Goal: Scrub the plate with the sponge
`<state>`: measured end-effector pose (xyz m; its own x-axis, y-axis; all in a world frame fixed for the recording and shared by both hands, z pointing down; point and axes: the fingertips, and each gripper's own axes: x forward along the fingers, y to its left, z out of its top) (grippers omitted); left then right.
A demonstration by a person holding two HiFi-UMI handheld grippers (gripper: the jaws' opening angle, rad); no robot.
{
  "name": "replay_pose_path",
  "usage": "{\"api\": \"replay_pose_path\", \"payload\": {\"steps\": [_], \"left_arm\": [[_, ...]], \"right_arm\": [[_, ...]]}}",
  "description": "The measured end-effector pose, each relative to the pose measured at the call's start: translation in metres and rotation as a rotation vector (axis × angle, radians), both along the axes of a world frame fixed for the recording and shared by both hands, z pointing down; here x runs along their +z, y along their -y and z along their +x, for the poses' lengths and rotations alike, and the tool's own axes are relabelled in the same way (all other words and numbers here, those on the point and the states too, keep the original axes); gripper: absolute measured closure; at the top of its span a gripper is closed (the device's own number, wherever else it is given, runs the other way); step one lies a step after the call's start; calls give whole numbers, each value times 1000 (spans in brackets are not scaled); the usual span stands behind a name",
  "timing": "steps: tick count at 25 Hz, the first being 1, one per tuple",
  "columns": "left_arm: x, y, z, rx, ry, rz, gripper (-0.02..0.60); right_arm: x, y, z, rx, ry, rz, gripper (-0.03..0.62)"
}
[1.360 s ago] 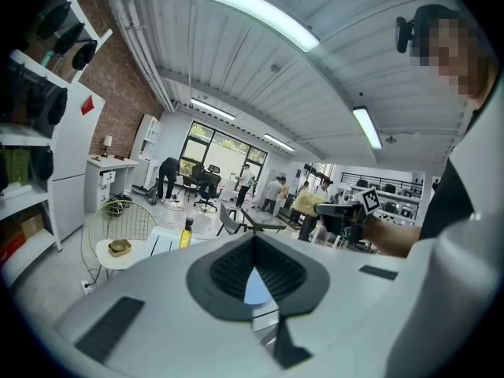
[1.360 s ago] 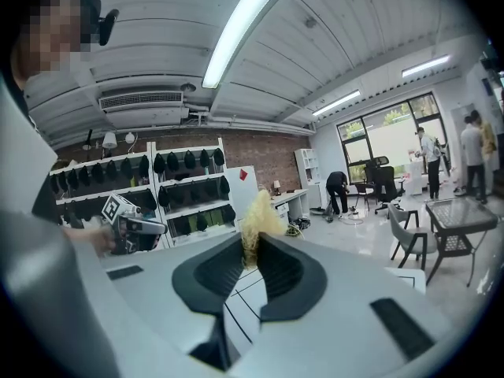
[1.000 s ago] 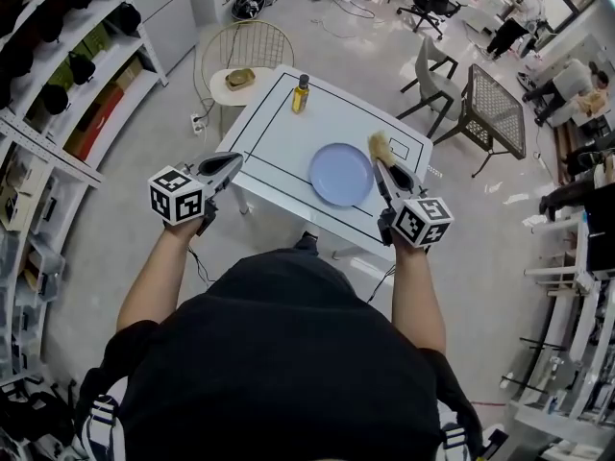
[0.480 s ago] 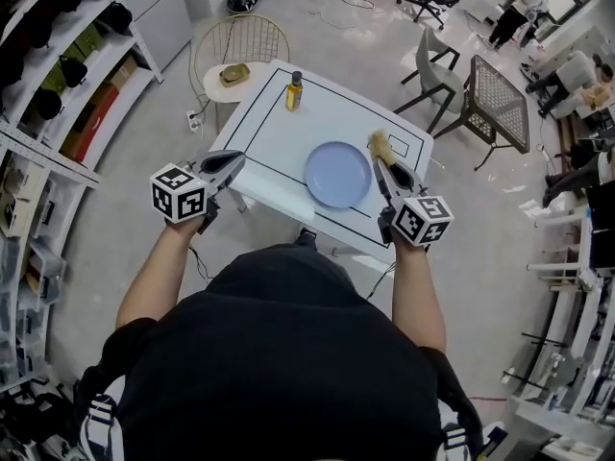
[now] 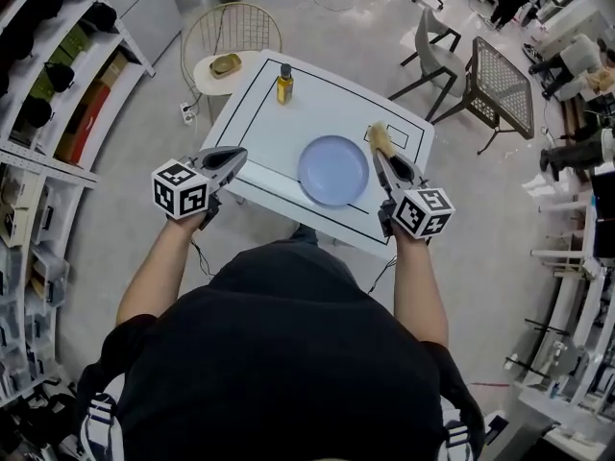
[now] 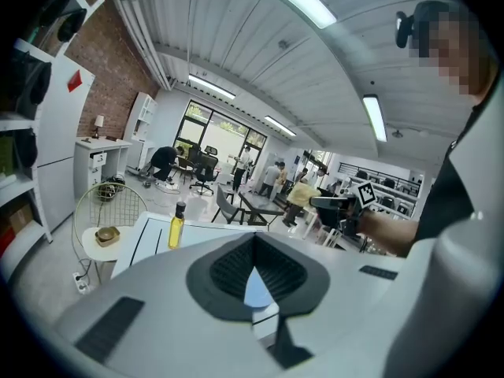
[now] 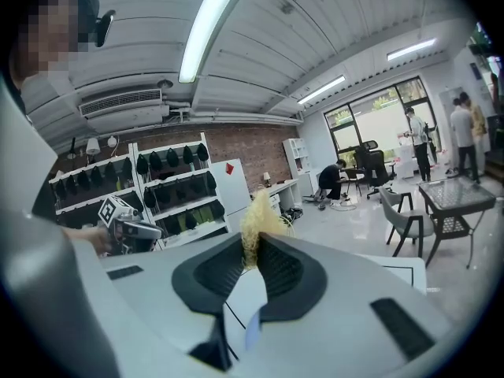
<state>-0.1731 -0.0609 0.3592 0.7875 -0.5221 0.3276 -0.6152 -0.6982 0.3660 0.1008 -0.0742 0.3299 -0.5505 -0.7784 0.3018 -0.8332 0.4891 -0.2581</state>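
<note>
A pale blue plate [image 5: 333, 170] lies on the white table [image 5: 269, 128], near its front edge. My right gripper [image 5: 380, 149] hovers just right of the plate, shut on a yellow fibrous sponge [image 5: 379, 138] that sticks out past the tips. In the right gripper view the sponge [image 7: 255, 225] is pinched between the dark pads. My left gripper [image 5: 236, 154] is held at the table's front left corner, shut and empty; a sliver of the plate [image 6: 253, 286] shows between its pads in the left gripper view.
A yellow oil bottle [image 5: 284, 84] stands at the table's far left. Behind it a small round side table carries a brownish bowl [image 5: 226, 64]. A wire chair [image 5: 231, 27], grey chairs [image 5: 439, 58] and shelving [image 5: 58, 75] surround the table.
The head view has shifted a little, so table and plate sit slightly further left. Both grippers keep their places and the sponge stays gripped.
</note>
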Motion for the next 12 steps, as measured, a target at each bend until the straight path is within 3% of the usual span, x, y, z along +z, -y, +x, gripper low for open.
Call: {"api": "replay_pose_path", "payload": {"steps": [12], "left_arm": [[30, 28, 13, -7, 0, -68, 574]], "right_arm": [[37, 33, -6, -55, -18, -87, 546]]}}
